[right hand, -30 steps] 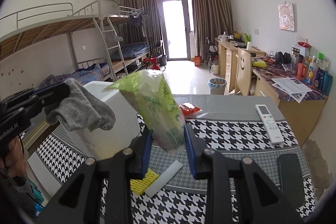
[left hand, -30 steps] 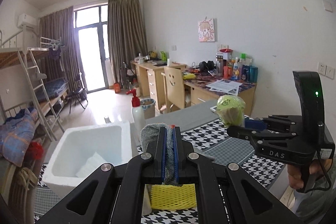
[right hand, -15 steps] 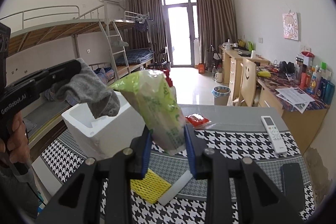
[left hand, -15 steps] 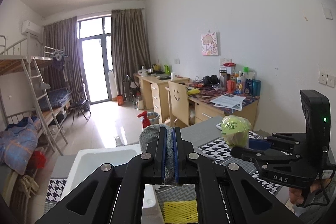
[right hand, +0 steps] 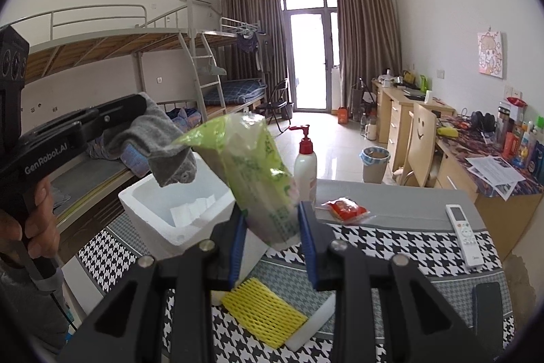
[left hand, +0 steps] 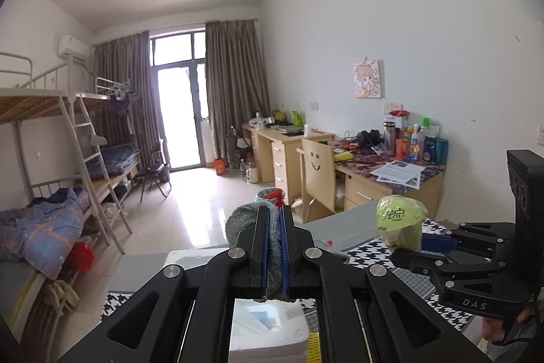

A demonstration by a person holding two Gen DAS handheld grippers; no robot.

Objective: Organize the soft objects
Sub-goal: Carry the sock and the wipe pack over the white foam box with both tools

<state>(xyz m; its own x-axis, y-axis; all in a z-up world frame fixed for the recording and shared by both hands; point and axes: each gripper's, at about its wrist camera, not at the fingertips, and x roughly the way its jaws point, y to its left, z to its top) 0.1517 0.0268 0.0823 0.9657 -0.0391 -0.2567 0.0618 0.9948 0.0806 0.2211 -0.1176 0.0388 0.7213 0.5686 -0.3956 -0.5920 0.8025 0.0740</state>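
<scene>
My left gripper is shut on a grey sock and holds it high above the white foam box. In the right wrist view the sock hangs over the box. My right gripper is shut on a green tissue pack, held upright in the air to the right of the box; it also shows in the left wrist view. A yellow foam net lies on the checked tablecloth below.
A lotion pump bottle stands behind the box. A red snack packet, a white remote and a black phone lie on the table. A white foam slab lies beside the net. Desks and a chair stand along the right wall.
Both grippers have risen with their loads. The left gripper and sock moved up over the foam box. The right gripper lifted the tissue pack.
</scene>
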